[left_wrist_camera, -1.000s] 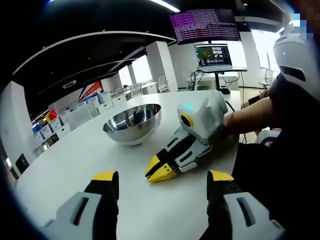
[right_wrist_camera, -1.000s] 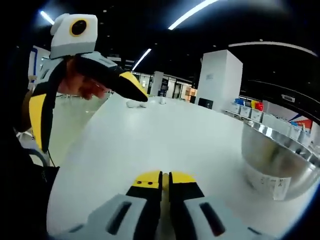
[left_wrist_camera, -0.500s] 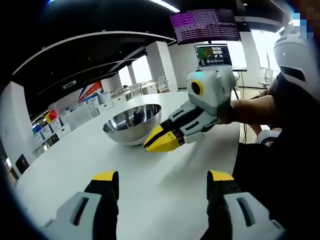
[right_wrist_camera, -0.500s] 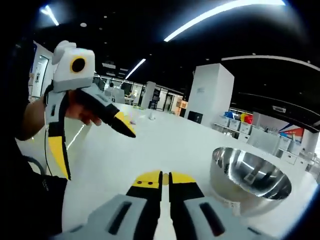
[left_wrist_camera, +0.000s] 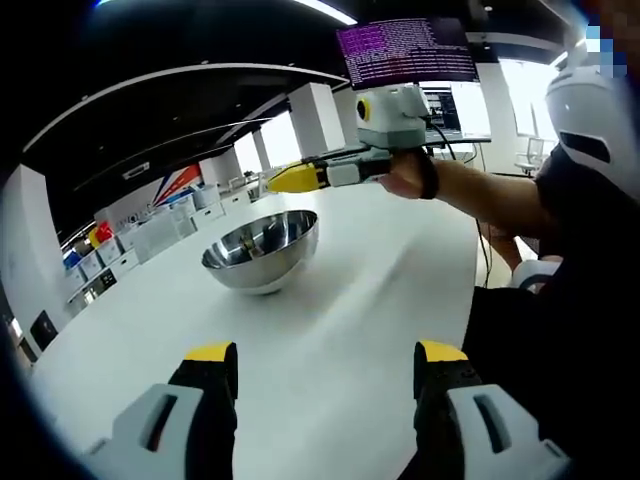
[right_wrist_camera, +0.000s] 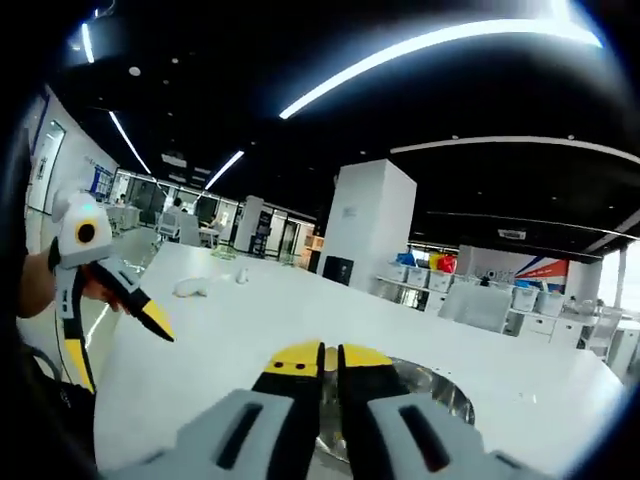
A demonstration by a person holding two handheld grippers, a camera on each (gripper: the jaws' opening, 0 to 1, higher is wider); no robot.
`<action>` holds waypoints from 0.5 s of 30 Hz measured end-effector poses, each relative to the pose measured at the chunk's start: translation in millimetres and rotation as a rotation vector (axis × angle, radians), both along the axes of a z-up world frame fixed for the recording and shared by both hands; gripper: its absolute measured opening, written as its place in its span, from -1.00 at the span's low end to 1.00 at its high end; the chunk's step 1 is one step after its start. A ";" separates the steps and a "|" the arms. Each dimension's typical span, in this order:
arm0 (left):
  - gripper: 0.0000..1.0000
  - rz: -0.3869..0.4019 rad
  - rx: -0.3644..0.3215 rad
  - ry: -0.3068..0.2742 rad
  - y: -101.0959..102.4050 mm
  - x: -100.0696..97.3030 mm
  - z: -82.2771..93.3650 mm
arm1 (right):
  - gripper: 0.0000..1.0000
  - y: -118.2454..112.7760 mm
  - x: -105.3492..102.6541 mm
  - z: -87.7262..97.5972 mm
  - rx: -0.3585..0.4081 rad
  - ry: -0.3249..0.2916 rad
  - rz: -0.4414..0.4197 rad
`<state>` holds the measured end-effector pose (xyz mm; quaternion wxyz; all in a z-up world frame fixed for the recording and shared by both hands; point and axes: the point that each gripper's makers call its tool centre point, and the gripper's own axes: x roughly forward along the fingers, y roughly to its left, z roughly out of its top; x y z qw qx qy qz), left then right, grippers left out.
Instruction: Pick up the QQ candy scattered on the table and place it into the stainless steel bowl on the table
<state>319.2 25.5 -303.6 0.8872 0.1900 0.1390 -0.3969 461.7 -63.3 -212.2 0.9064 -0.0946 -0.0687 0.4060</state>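
Bare white table (left_wrist_camera: 340, 330) spreads around the shiny steel bowl (left_wrist_camera: 260, 250) at centre; right gripper (left_wrist_camera: 272, 180) pressed together above it, left gripper (left_wrist_camera: 325, 365) spread.

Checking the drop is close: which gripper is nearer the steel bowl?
Right. The right gripper hangs just above the steel bowl, jaws shut; the left gripper sits back across the table, open.

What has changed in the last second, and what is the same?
The right tongs, jaws shut the whole time, rose from the table and moved over the stainless steel bowl. The left tongs stayed open and low; the bowl did not move.
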 end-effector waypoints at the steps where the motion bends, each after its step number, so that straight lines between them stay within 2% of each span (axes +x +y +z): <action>1: 0.43 0.000 0.000 0.000 -0.1 0.1 0.1 | -0.91 -3.2 5.8 -1.8 -0.003 0.003 -0.014; 3: 0.43 0.000 0.001 0.000 -0.2 0.6 0.0 | -0.90 -9.9 17.7 -7.7 -0.006 0.020 -0.048; 5: 0.43 0.001 0.002 -0.001 -0.3 1.0 0.3 | -0.90 -12.9 23.4 -15.3 0.035 0.098 -0.050; 6: 0.43 0.000 0.002 -0.001 -0.4 1.0 0.5 | -0.89 -15.4 27.3 -16.2 0.067 0.118 -0.056; 15: 0.43 0.001 0.007 0.001 0.0 2.0 0.1 | -0.87 -26.6 42.8 -32.0 0.098 0.190 -0.078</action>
